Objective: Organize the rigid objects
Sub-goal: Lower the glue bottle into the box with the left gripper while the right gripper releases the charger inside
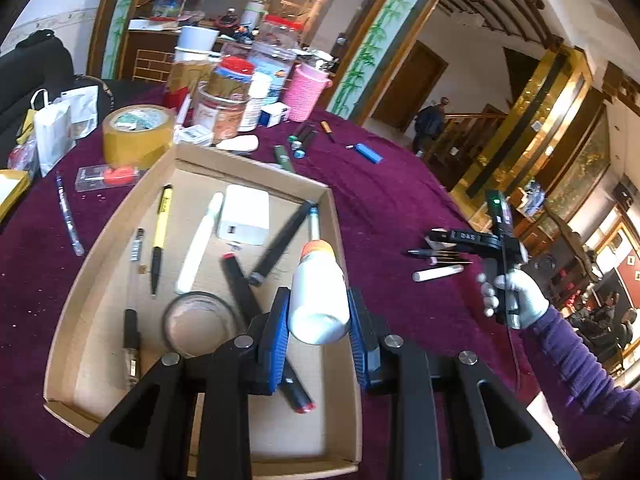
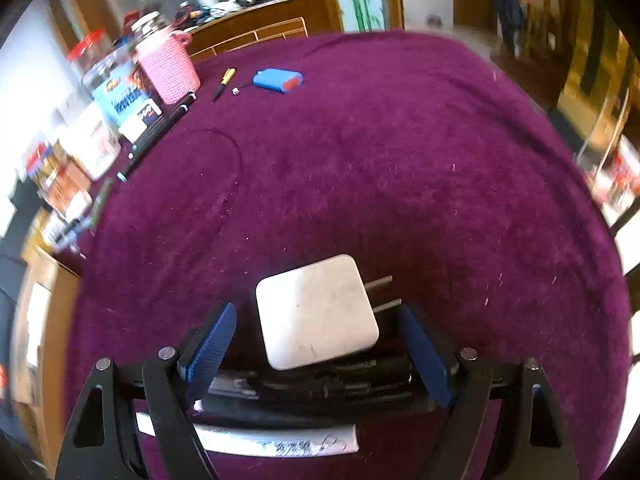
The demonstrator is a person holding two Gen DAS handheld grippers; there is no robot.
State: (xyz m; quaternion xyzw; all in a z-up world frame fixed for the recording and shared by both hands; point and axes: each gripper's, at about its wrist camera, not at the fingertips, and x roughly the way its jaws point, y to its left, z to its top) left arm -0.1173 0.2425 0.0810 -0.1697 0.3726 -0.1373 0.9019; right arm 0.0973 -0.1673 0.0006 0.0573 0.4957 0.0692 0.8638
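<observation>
Pens (image 1: pixel 160 236) and a charger (image 1: pixel 244 214) already lie in the box (image 1: pixel 332 216). Left claw (image 1: pixel 318 312) squeezes a white bottle (image 1: pixel 318 296) above it. Right claw (image 2: pixel 316 344) is loose around a plug (image 2: pixel 316 312), not gripping yet. More pens (image 1: pixel 438 262) wait beside it.

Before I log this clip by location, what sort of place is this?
Probably a large house or a restaurant-like hall, not a lab. A table under a purple plush cloth holds a cardboard tray of pens, with jars behind. Beyond are bamboo-painted pillars, a wooden staircase and people in the background.
</observation>
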